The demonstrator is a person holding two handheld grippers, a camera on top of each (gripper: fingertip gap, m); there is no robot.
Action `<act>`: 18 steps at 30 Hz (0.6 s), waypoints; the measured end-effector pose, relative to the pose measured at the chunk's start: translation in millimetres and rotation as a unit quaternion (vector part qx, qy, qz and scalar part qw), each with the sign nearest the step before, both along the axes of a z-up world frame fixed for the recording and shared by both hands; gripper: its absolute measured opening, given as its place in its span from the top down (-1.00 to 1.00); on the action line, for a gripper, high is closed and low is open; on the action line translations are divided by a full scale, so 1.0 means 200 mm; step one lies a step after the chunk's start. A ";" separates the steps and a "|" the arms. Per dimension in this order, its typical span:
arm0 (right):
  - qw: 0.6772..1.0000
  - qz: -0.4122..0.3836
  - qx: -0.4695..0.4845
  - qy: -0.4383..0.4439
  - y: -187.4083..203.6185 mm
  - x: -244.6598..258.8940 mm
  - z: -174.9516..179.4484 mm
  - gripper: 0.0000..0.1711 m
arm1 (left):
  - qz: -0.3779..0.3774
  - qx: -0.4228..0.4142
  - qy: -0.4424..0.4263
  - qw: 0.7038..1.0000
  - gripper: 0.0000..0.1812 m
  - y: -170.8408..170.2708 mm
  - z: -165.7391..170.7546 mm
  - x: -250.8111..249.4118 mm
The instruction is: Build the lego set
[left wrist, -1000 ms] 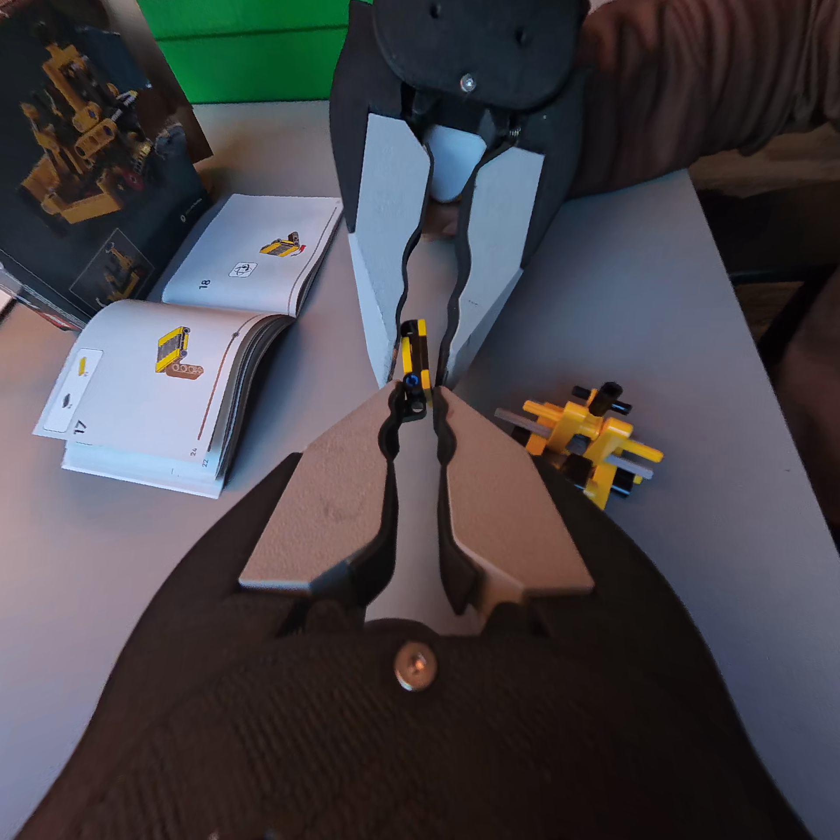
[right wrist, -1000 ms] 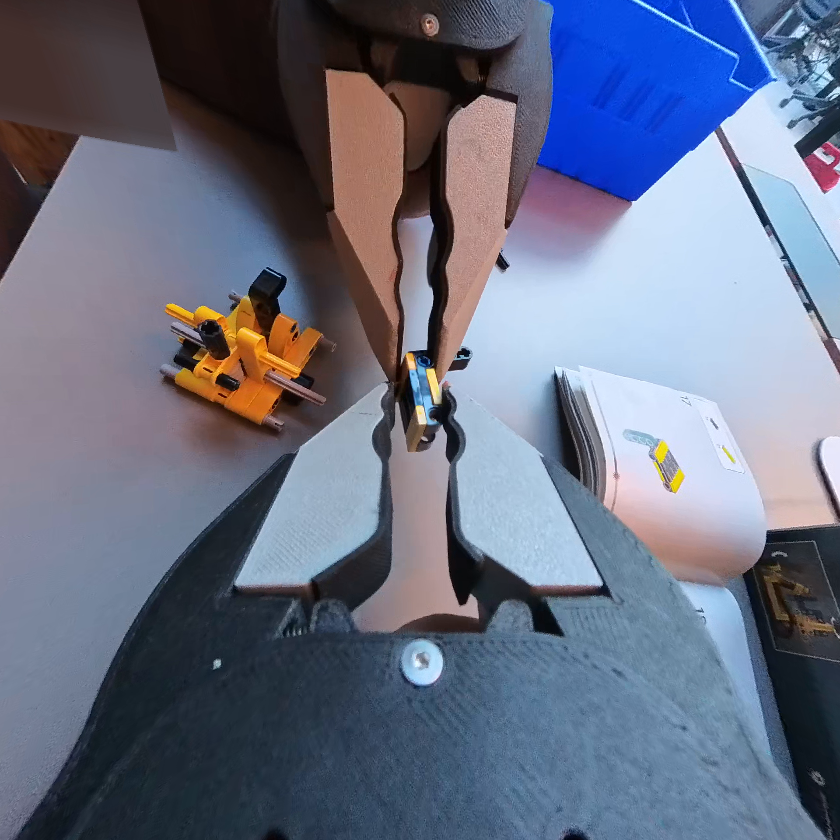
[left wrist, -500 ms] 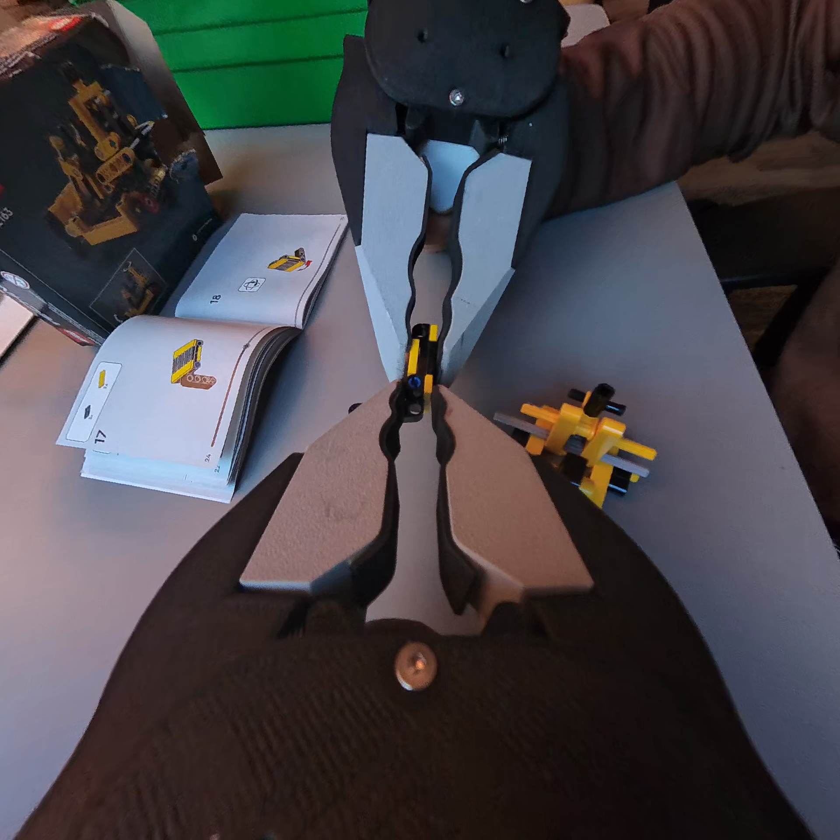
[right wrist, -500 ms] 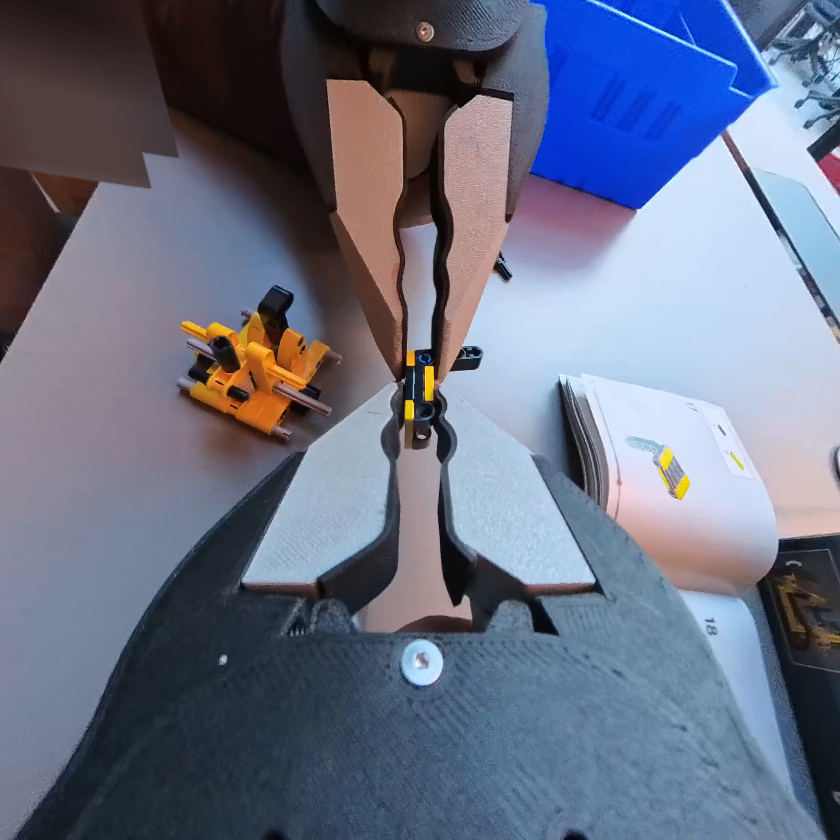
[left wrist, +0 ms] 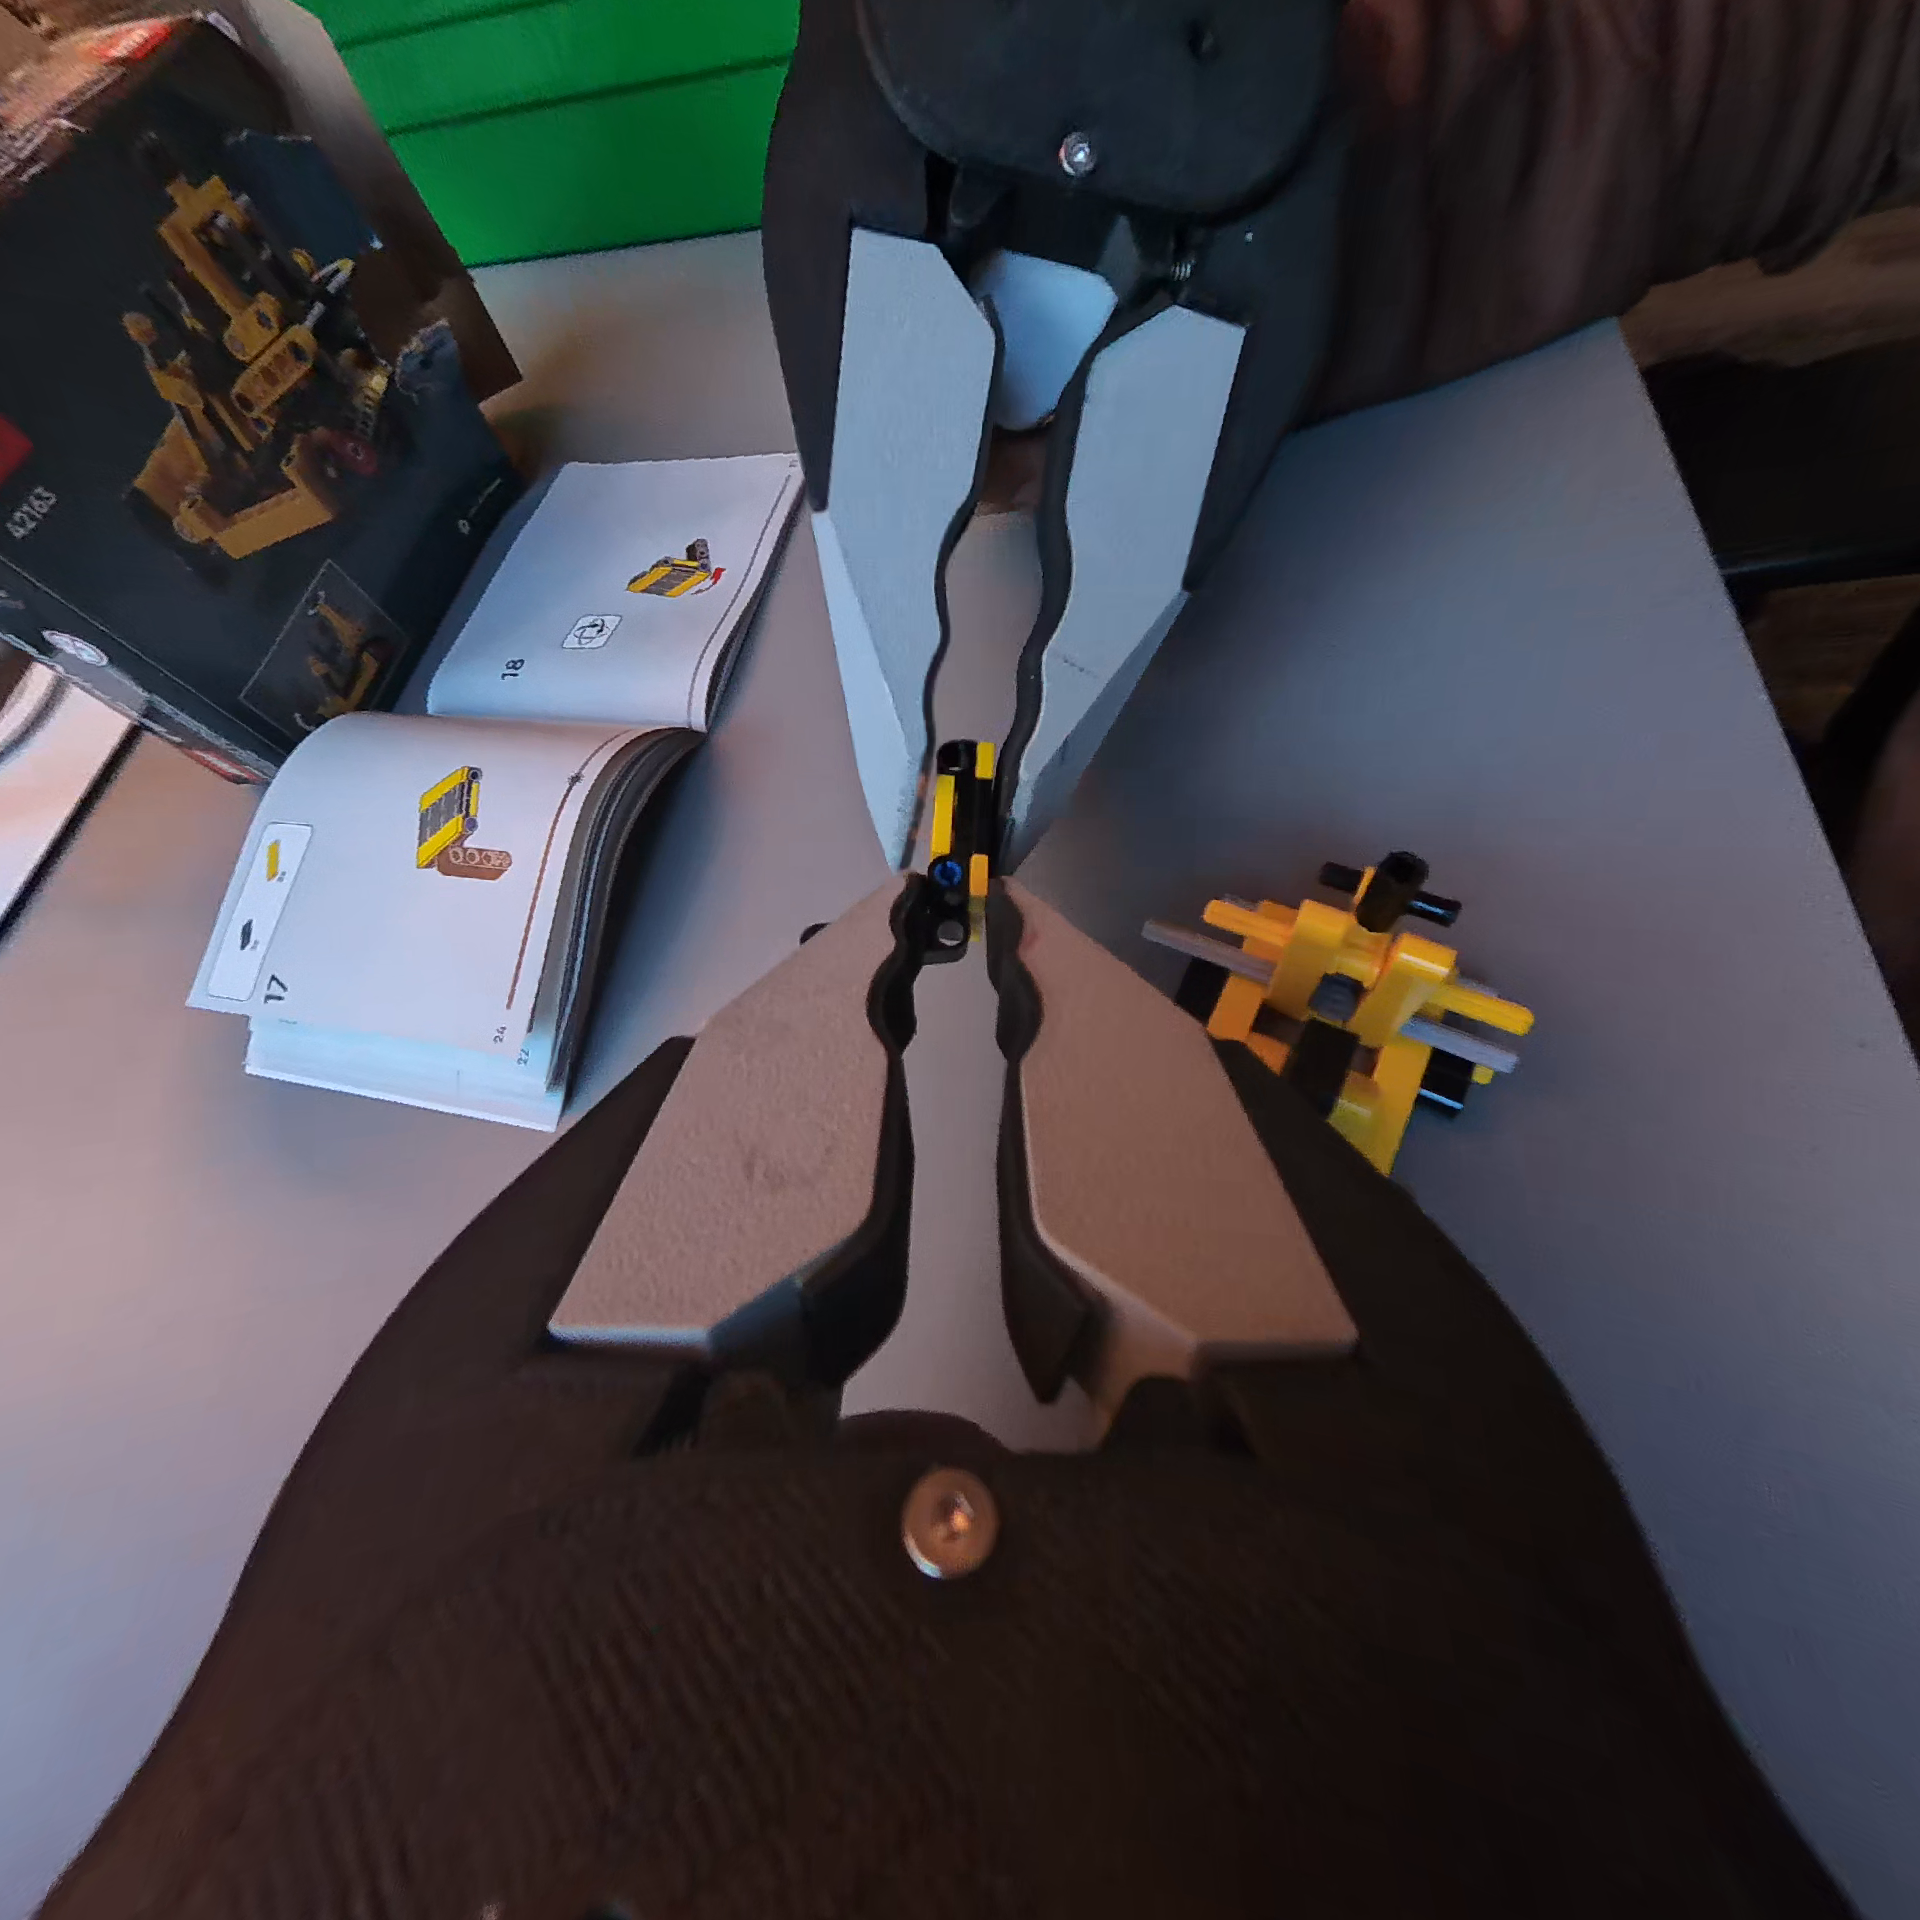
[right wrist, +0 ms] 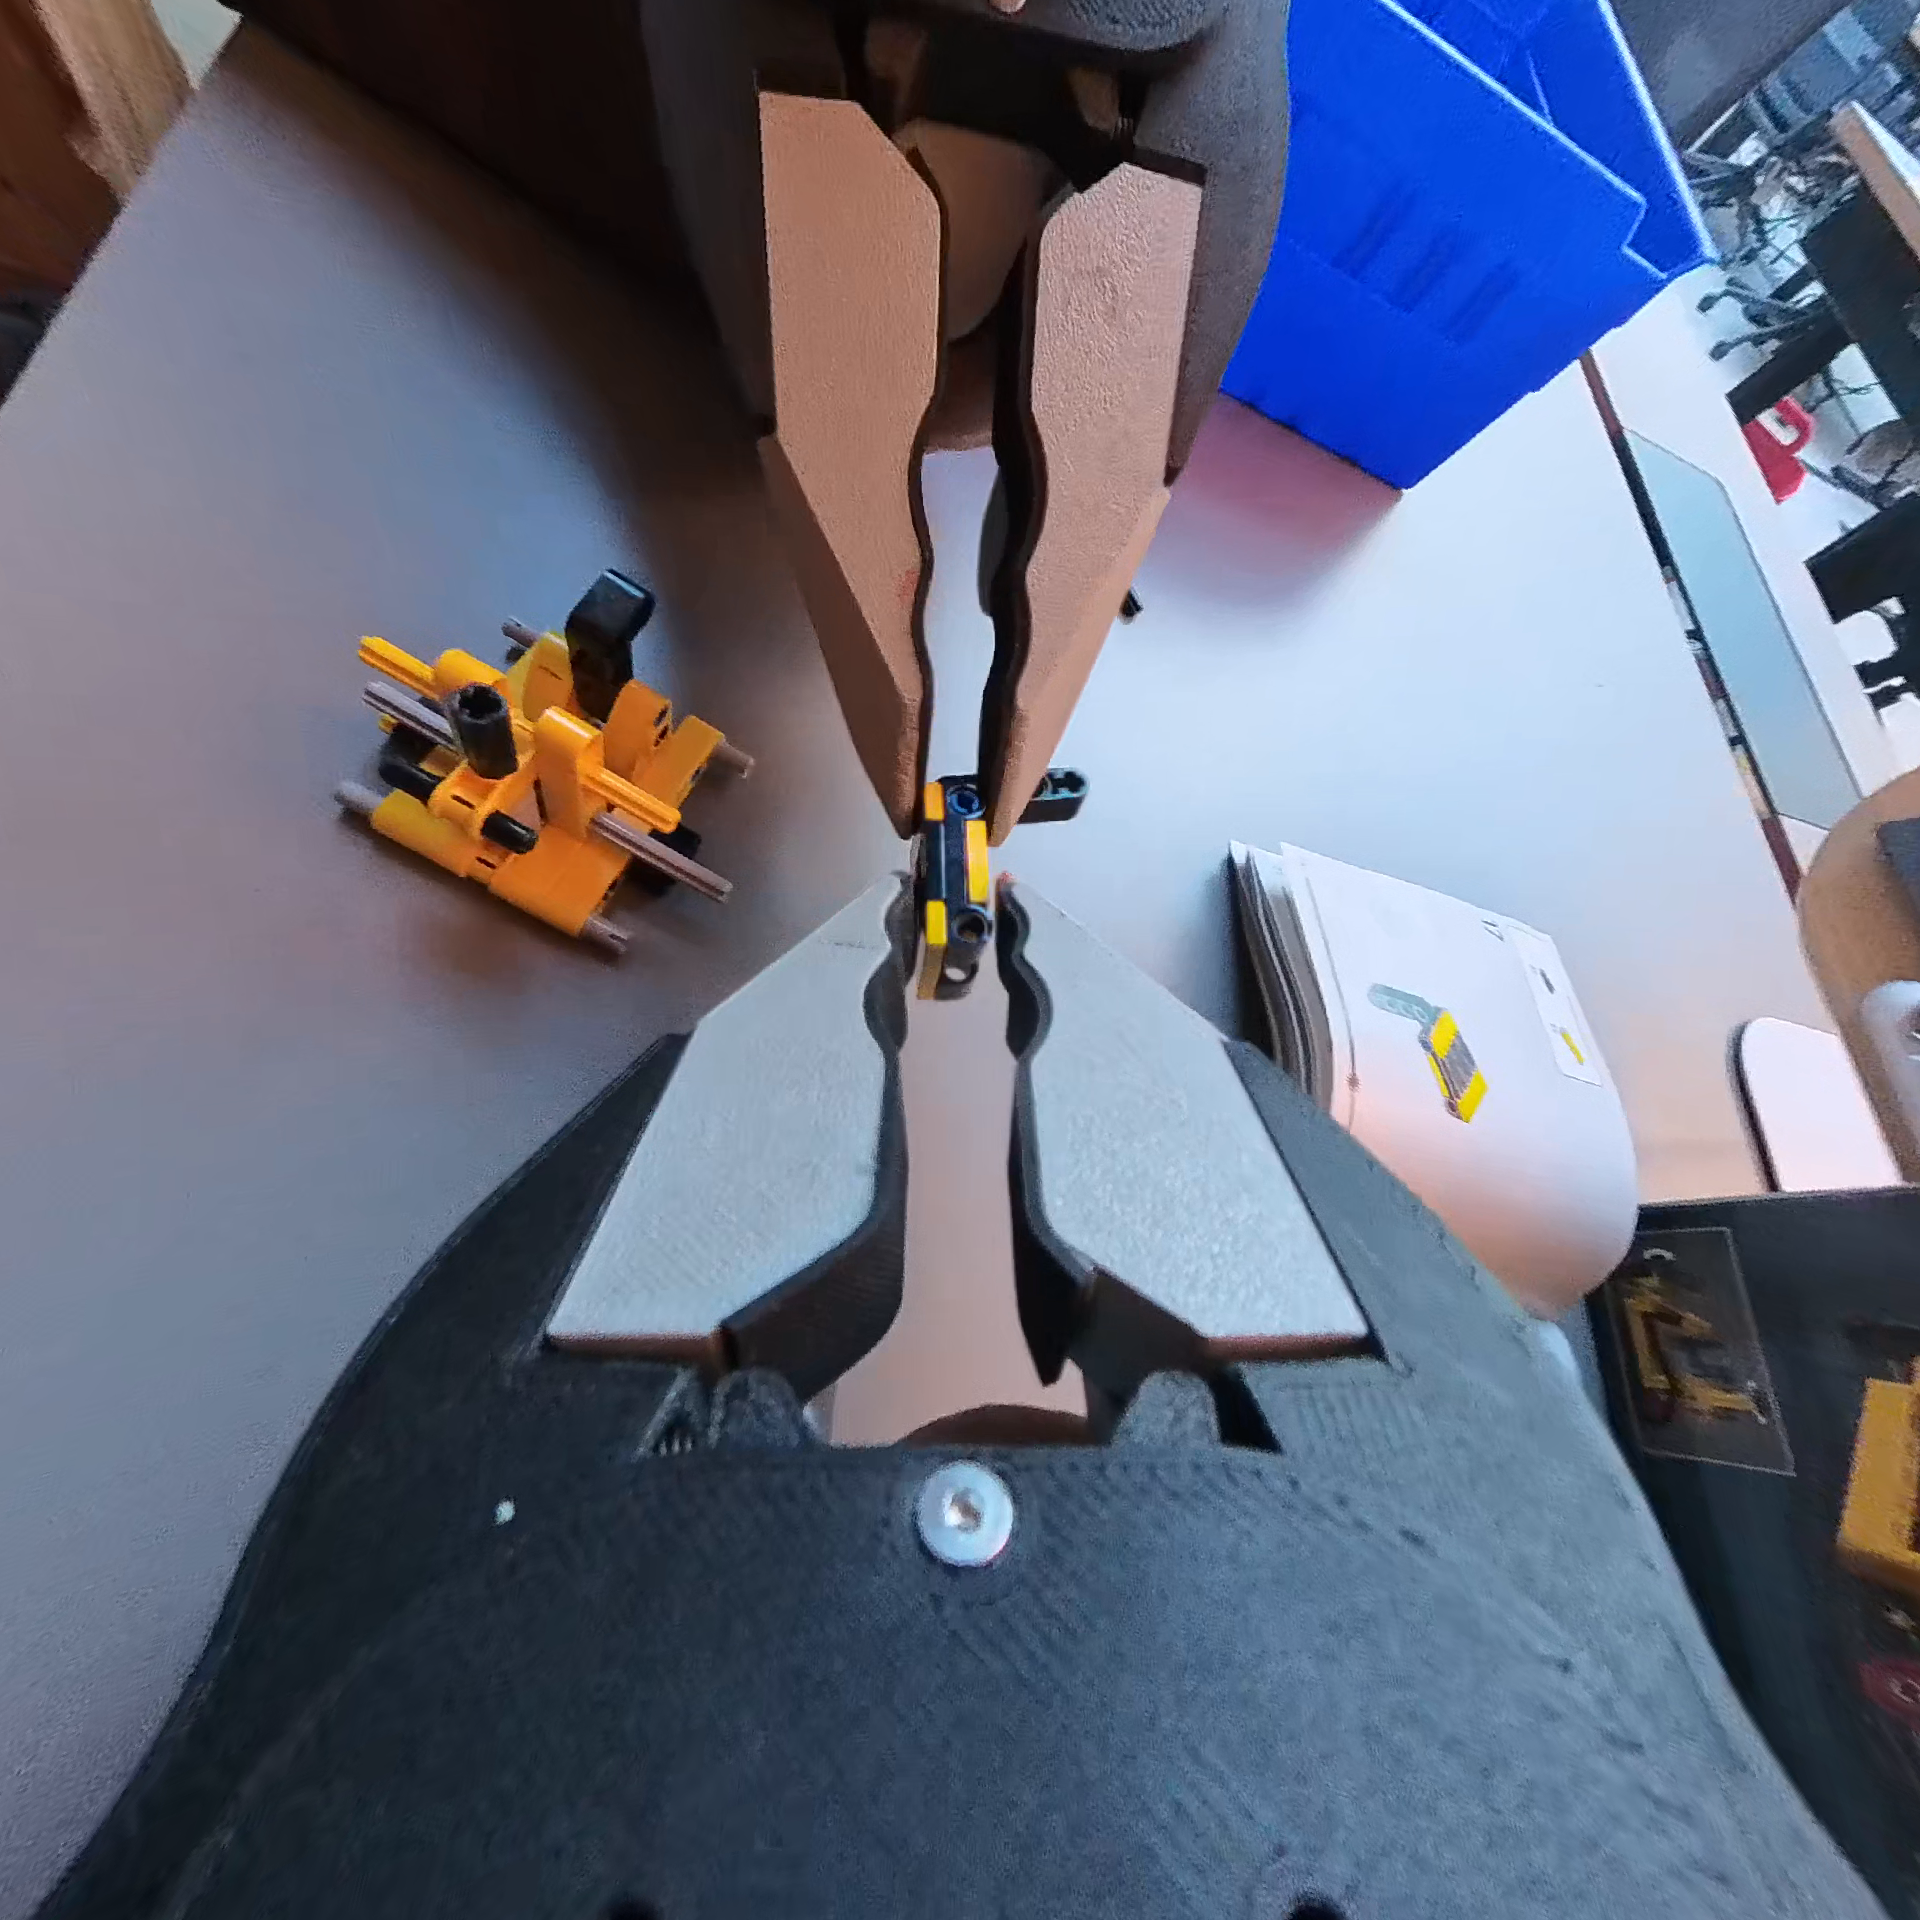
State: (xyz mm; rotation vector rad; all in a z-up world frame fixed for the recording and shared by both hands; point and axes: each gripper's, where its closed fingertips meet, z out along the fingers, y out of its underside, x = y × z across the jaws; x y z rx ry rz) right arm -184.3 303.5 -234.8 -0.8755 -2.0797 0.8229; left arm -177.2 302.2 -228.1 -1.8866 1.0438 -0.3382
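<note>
A small yellow and black lego piece [left wrist: 961, 805] with a blue pin is held above the grey table [left wrist: 1403, 675] between both grippers, which meet tip to tip. My left gripper [left wrist: 951, 904] is shut on its black end. My right gripper [right wrist: 951, 904] is shut on the striped yellow and black end [right wrist: 951, 914]. In the right wrist view the left gripper [right wrist: 956, 821] comes in from the top. In the left wrist view the right gripper [left wrist: 961, 831] comes in from the top. A yellow sub-assembly [left wrist: 1340, 997] with grey axles lies on the table beside them and also shows in the right wrist view [right wrist: 540, 790].
An open instruction booklet [left wrist: 447, 883] and the dark set box [left wrist: 208, 395] lie on one side; the booklet [right wrist: 1455, 1039] also shows in the right wrist view. A loose black part [right wrist: 1060, 784] lies on the table. A blue bin [right wrist: 1434, 260] stands at the far corner. A sleeve [left wrist: 1610, 156] is behind the right gripper.
The held piece was tilted between the tips one second ago and now stands straight. Both grippers stay shut on it, tip to tip, with only small shifts.
</note>
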 end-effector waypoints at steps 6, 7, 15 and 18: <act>0.999 -0.029 -0.029 0.033 0.07 -0.01 0.09 0.71 | 0.048 0.002 -0.092 0.995 0.92 0.07 0.10 -0.05; 0.997 -0.036 -0.053 0.043 0.09 -0.01 0.13 0.70 | 0.049 -0.017 -0.138 0.989 0.92 0.07 0.13 -0.05; 0.961 -0.046 -0.267 0.054 0.11 -0.03 0.27 0.71 | 0.036 -0.109 -0.442 0.890 0.91 0.10 0.33 -0.11; 0.947 -0.036 -0.316 0.055 0.07 -0.05 0.30 0.72 | 0.040 -0.115 -0.454 0.883 0.91 0.11 0.33 -0.10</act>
